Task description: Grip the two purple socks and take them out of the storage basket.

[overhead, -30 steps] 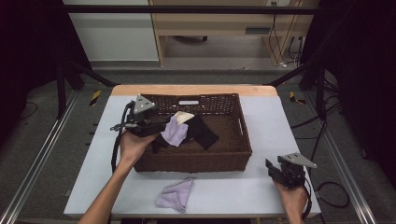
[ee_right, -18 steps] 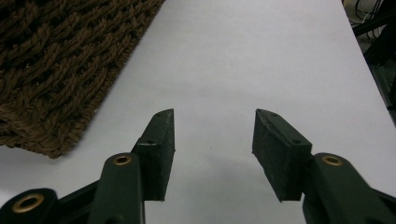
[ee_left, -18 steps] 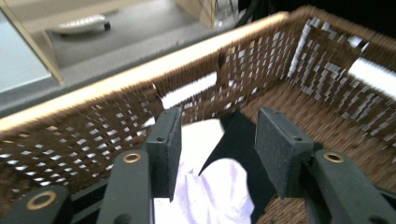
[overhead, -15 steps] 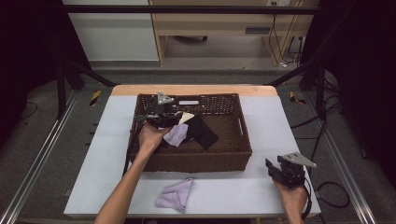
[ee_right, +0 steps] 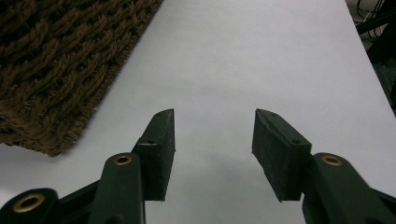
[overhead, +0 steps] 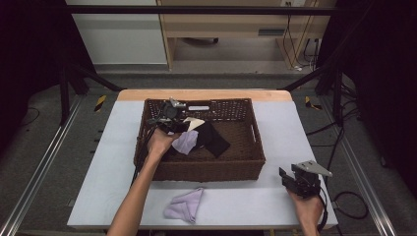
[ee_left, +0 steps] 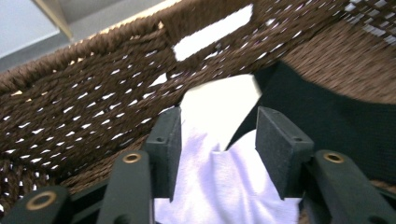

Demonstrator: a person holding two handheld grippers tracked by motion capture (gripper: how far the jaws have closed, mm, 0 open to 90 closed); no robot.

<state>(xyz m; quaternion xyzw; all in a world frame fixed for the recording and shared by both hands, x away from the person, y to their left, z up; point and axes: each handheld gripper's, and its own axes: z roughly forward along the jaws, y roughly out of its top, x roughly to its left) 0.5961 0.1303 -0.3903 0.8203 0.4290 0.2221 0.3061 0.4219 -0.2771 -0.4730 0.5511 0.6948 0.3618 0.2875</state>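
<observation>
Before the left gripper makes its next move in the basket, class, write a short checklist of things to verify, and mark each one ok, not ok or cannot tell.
1. Left gripper jaws open: ok.
2. Lilac cloth lies between those jaws, inside the wicker basket: ok.
3. Lilac cloth free of the cream cloth and black cloth: not ok, they overlap.
4. Jaws clear of the basket wall: ok, the weave is behind them.
5. Right gripper open, over bare table: ok.
6. Second lilac cloth on the table outside the basket: ok.
</observation>
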